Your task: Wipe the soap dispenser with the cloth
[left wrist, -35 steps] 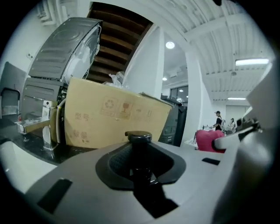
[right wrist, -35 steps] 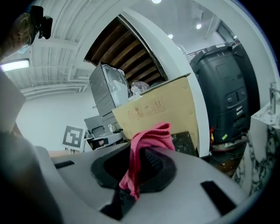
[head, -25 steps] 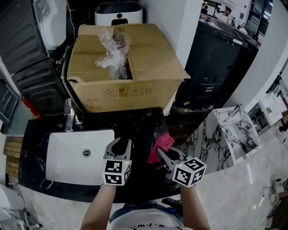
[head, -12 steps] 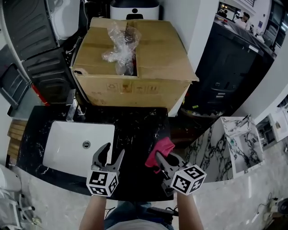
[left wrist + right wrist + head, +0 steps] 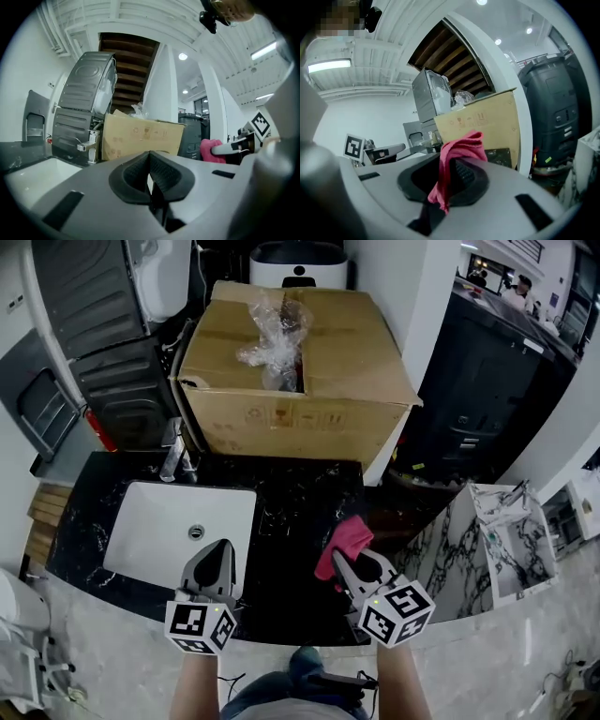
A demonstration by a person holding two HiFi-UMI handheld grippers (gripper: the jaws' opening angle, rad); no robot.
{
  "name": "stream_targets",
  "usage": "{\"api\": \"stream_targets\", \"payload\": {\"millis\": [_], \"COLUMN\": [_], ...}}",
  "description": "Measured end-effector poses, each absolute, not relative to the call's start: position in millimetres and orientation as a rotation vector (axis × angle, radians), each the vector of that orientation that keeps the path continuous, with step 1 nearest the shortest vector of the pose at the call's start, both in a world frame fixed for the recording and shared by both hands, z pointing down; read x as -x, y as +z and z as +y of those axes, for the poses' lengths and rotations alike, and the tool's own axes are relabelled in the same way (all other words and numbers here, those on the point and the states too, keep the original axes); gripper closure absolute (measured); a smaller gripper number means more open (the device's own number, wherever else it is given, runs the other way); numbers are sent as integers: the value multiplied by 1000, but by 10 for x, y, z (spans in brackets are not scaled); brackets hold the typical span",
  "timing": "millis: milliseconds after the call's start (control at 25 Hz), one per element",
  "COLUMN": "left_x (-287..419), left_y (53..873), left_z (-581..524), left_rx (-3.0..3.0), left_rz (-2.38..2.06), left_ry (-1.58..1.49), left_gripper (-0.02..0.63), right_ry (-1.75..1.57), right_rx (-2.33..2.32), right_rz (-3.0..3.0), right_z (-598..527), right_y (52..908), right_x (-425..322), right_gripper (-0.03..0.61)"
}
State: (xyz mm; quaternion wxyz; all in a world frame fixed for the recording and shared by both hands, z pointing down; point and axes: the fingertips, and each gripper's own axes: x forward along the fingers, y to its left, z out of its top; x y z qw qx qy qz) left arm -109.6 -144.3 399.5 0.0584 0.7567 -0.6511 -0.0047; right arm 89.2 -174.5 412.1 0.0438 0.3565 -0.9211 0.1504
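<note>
My right gripper [image 5: 342, 563] is shut on a pink cloth [image 5: 345, 538], held over the right end of the black counter [image 5: 291, 512]. In the right gripper view the cloth [image 5: 457, 150] hangs bunched between the pads of that gripper [image 5: 450, 176]. My left gripper [image 5: 219, 554] hovers by the sink's front right corner. Its jaws have just closed with nothing between them, and the left gripper view shows the gripper [image 5: 150, 165] with its pads together. The left gripper view also catches the cloth [image 5: 210, 149] at the right. I cannot make out a soap dispenser on the dark counter.
A white sink [image 5: 141, 521] with a chrome faucet [image 5: 173, 460] is set in the counter's left half. A large cardboard box [image 5: 300, 362] with crumpled plastic on top stands behind it. The counter ends at the right just past the cloth.
The left gripper drew back toward me and to the left, opened wide half a second ago, and is now shut and empty. The right gripper still holds the cloth.
</note>
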Motion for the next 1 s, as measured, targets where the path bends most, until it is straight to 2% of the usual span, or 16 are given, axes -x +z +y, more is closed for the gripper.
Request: {"api": "stream_targets", "payload": {"millis": [320, 600, 1000], "left_x": [1283, 1185, 1297], "left_y": [3798, 3735, 3483], "left_z": [-919, -440, -43], "left_rx": [-2382, -2488, -2472], "left_rz": [-1941, -1920, -1955], "left_ry": [-48, 106, -76], "left_gripper": [600, 600, 600], "right_ry": [267, 113, -5], "right_rx": [-1294, -1398, -1493], "right_rz": [-2741, -2685, -2632], "right_z": [-1144, -459, -14], "right_y": [3765, 3570, 3412], "right_x": [-823, -755, -847], "right_gripper": [526, 526, 528]}}
